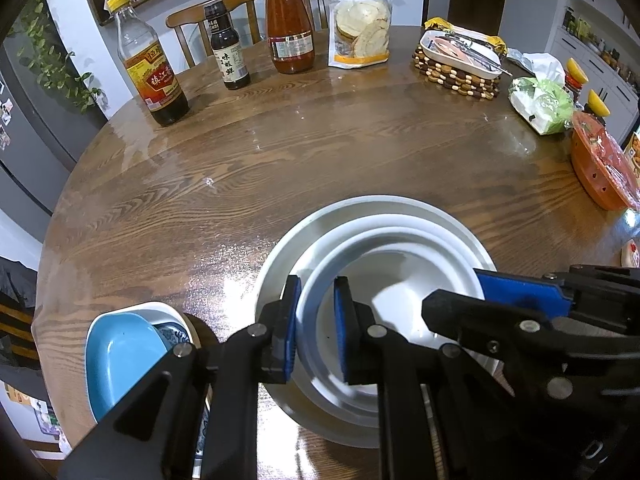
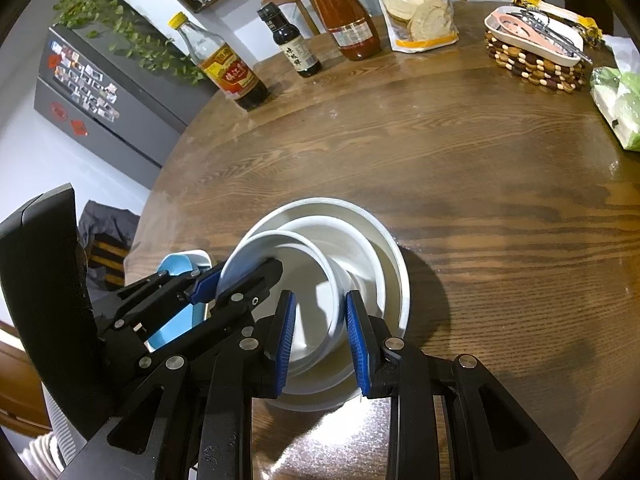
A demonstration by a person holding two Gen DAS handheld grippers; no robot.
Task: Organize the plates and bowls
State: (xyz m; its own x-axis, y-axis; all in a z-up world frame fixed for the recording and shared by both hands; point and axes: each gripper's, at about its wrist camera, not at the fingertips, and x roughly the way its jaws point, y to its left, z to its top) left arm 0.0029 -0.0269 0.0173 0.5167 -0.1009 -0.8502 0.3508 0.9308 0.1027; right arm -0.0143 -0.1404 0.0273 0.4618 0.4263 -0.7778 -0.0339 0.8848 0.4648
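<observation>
The white bowls (image 1: 384, 280) sit nested inside each other near the front edge of the table (image 1: 280, 152). The left tongs (image 1: 318, 330) pinch the left rim of the top bowl (image 2: 304, 280). The right tongs (image 2: 320, 344) straddle its right rim, but I cannot tell if they squeeze it. A blue dish (image 1: 120, 364) sits at the front left edge. To do this well, both tongs should hold tight, lift together, and keep the bowl flat so it does not tip or scrape the bowl under it.

Round wooden table (image 1: 280, 168), wooden chair (image 1: 212, 12) behind, grey fridge (image 2: 100, 92) beside pale wall
</observation>
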